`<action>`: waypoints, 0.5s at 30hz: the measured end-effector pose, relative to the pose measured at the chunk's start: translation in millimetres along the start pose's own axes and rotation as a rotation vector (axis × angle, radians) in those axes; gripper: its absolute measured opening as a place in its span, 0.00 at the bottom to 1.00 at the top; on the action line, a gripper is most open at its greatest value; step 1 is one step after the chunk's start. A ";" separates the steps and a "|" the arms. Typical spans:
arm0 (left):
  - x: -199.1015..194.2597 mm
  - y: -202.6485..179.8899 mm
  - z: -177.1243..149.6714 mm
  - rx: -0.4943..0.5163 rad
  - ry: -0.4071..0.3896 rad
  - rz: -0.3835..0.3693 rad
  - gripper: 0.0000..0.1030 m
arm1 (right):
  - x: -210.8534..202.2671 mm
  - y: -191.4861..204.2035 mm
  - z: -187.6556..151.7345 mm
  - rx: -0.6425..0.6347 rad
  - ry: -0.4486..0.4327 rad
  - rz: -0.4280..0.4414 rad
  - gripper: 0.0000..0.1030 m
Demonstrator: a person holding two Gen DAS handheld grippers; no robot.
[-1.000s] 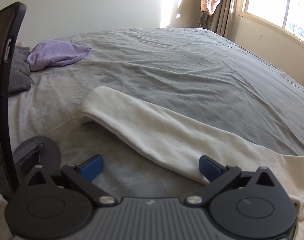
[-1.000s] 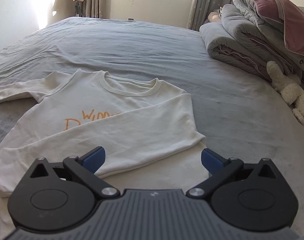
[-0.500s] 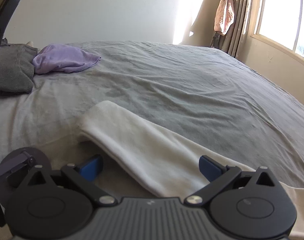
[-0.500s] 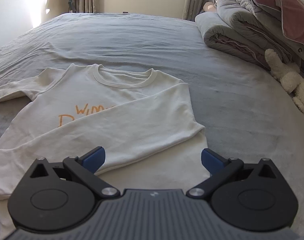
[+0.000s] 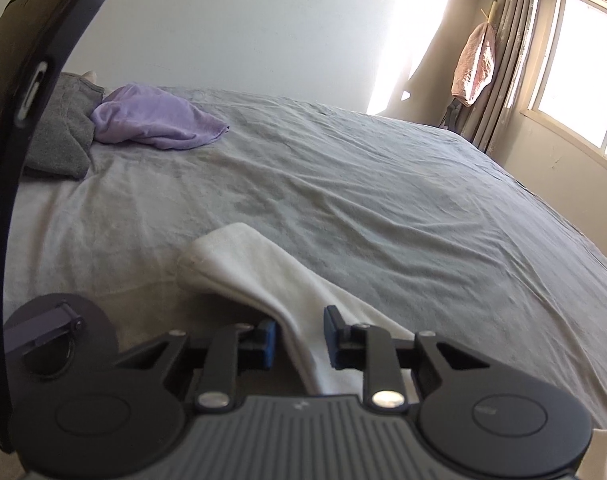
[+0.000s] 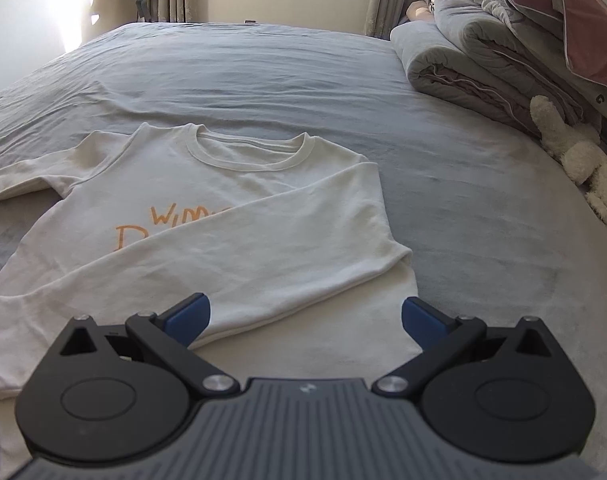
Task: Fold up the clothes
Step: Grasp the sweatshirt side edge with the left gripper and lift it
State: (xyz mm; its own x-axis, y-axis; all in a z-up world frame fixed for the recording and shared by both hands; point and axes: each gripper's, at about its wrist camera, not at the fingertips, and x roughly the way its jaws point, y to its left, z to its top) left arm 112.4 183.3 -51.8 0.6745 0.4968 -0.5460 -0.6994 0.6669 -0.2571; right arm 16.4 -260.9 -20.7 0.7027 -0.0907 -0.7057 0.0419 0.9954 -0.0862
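While one sweatshirt (image 6: 231, 216) lies flat, two grippers hover: left gripper (image 5: 299, 338), right gripper (image 6: 305, 316).

left claw (image 5: 298, 336) jaws closing; right claw (image 6: 305, 316) jaws wide.

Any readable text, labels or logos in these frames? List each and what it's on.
"Wim": orange handwriting on the white sweatshirt, upper line, rest hidden under the folded sleeve.
"D": orange, lower line, rest hidden.
"C" or "G": small mark on the quilt's edge, too small to tell.
Small emblem on each gripper body: not text.
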 end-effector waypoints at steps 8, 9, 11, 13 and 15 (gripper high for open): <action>-19.8 -4.7 12.2 -0.035 0.002 -0.110 0.08 | 1.9 -1.3 0.9 0.022 0.005 0.007 1.00; -22.2 -6.1 13.1 -0.036 0.003 -0.126 0.07 | 2.4 -1.9 0.9 0.028 0.007 0.010 1.00; -27.8 -10.0 15.0 -0.037 0.003 -0.160 0.07 | 2.4 -2.9 0.9 0.038 0.010 0.014 1.00; -33.8 -14.5 15.3 -0.034 0.003 -0.191 0.07 | 1.5 -3.6 1.3 0.045 0.008 0.016 1.00; -39.9 -18.9 13.8 -0.036 0.009 -0.217 0.07 | 0.4 -4.1 1.6 0.048 0.005 0.018 1.00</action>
State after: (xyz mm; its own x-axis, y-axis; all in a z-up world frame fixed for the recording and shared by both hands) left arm 101.9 158.6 -14.2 0.8081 0.3390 -0.4817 -0.5463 0.7372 -0.3977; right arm 17.6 -265.0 -19.6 0.6998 -0.0731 -0.7106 0.0637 0.9972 -0.0398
